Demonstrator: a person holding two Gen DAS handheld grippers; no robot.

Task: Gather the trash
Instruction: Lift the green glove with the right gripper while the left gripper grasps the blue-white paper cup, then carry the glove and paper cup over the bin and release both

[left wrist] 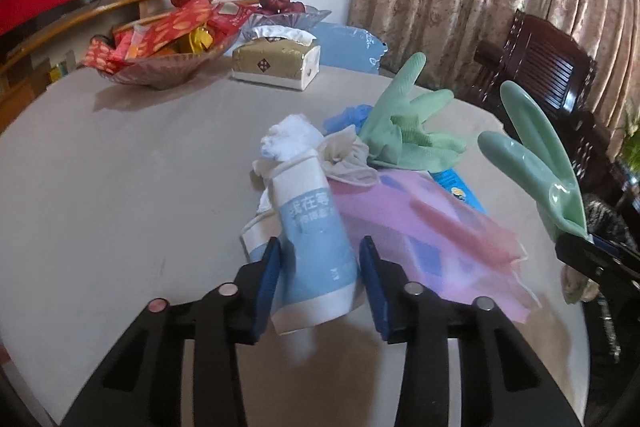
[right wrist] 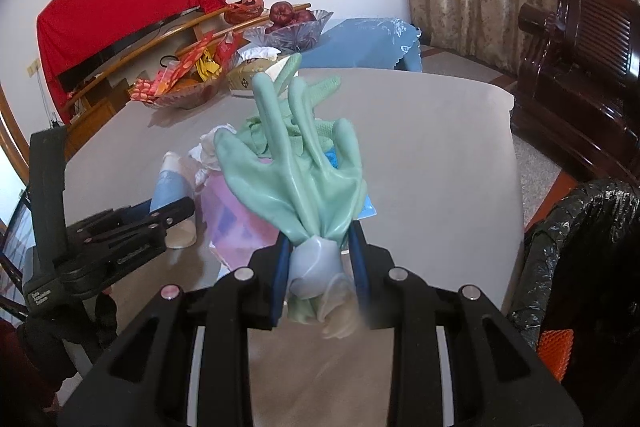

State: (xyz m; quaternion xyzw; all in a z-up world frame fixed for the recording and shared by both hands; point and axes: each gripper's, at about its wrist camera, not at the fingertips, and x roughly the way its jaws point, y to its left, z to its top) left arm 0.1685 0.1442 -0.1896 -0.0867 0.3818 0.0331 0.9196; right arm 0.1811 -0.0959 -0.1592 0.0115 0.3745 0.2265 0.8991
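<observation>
Right gripper (right wrist: 320, 255) fingers clench a green rubber glove (right wrist: 296, 179), lifted clear. Left gripper (left wrist: 320, 279) fingers straddle the bin-bag roll (left wrist: 312, 227), seemingly not yet clamped; a second glove (left wrist: 404, 123) and wrappers stay mid-frame on the bench (left wrist: 140, 167), the black-lined bin (right wrist: 576, 227) at right

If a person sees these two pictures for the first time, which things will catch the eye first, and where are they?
First is the green rubber glove, standing up with its cuff clamped in the right gripper above the table. Next is the blue and white paper cup, lying on its side between the fingers of the left gripper, beside a pink bag. At the far left stands a bowl of red snack packets.
</observation>
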